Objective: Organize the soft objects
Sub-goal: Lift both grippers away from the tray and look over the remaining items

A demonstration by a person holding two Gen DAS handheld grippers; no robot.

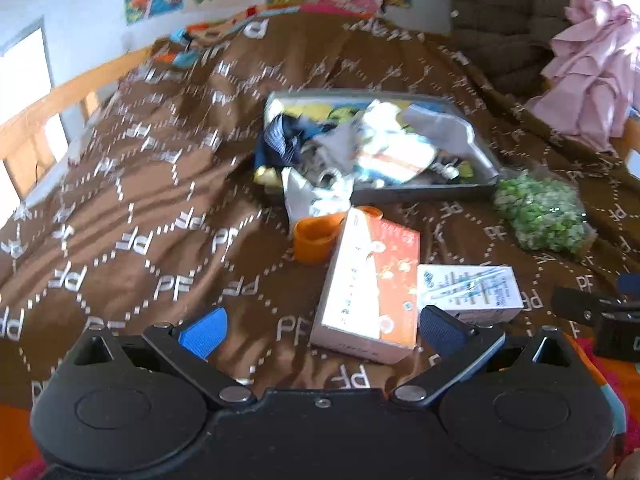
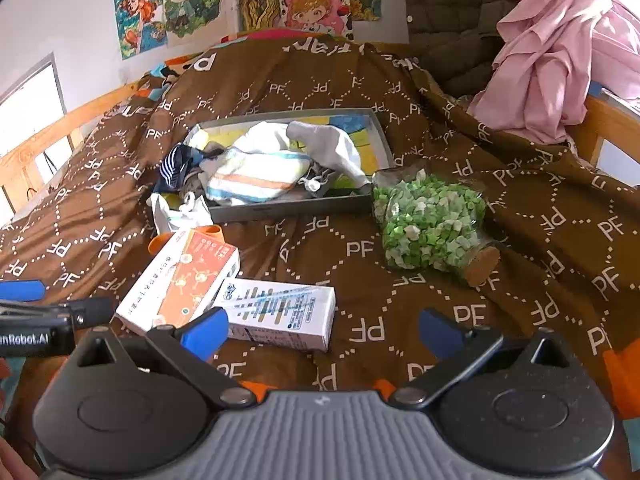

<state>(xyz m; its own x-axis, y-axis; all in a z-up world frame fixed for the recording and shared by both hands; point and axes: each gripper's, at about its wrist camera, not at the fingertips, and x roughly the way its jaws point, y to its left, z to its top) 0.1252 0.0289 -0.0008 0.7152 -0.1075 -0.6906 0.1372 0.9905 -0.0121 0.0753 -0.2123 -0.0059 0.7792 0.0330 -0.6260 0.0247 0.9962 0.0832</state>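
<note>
A grey tray on the brown bedspread holds several soft items: a striped white towel, a white sock, a navy striped cloth draped over its left rim. A white bag lies at the tray's near left corner. My left gripper is open above the bedspread, close to the orange-white box. My right gripper is open with nothing between its fingers, near the white box.
An orange cup lies behind the orange-white box. A corked jar of green paper stars lies right of the tray. Pink cloth hangs on the wooden bed rail at right. Posters cover the back wall.
</note>
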